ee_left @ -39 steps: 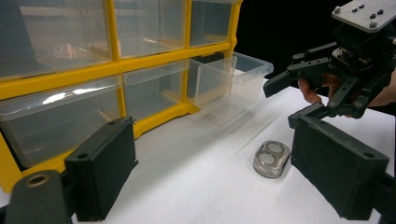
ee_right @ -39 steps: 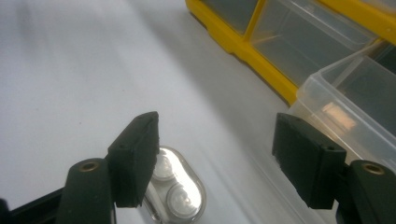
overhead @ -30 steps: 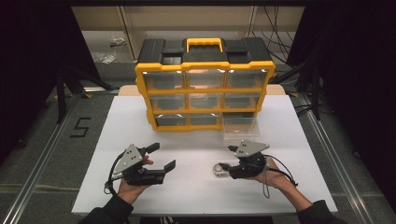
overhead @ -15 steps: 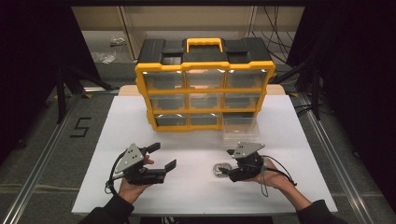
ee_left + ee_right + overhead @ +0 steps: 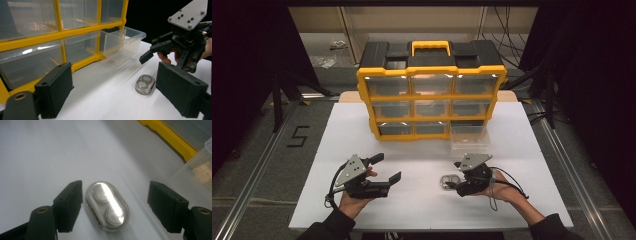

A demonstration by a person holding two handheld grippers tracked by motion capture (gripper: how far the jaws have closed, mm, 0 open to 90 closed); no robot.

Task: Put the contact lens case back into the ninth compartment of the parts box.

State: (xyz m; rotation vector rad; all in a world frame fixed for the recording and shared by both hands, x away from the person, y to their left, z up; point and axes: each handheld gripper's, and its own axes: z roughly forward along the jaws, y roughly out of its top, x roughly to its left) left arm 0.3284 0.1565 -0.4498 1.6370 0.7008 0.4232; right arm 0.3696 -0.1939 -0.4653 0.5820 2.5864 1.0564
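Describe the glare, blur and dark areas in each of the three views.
High view: dim, black surroundings; bright strips of glare on the organizer drawer tops. Left gripper view: its own jaws are soft and blurred up close, with a white reflection on a lower drawer. Right gripper view: strong highlights on the small clear case; the yellow frame behind is out of focus.

right gripper tipped down and edged slightly left over the second, toward the small clear capsule on the white table; its grey top plate sat lower and nearer the capsule than before. in the right gripper view the capsule lay between the spread jaws, close by one pad, well off the other.
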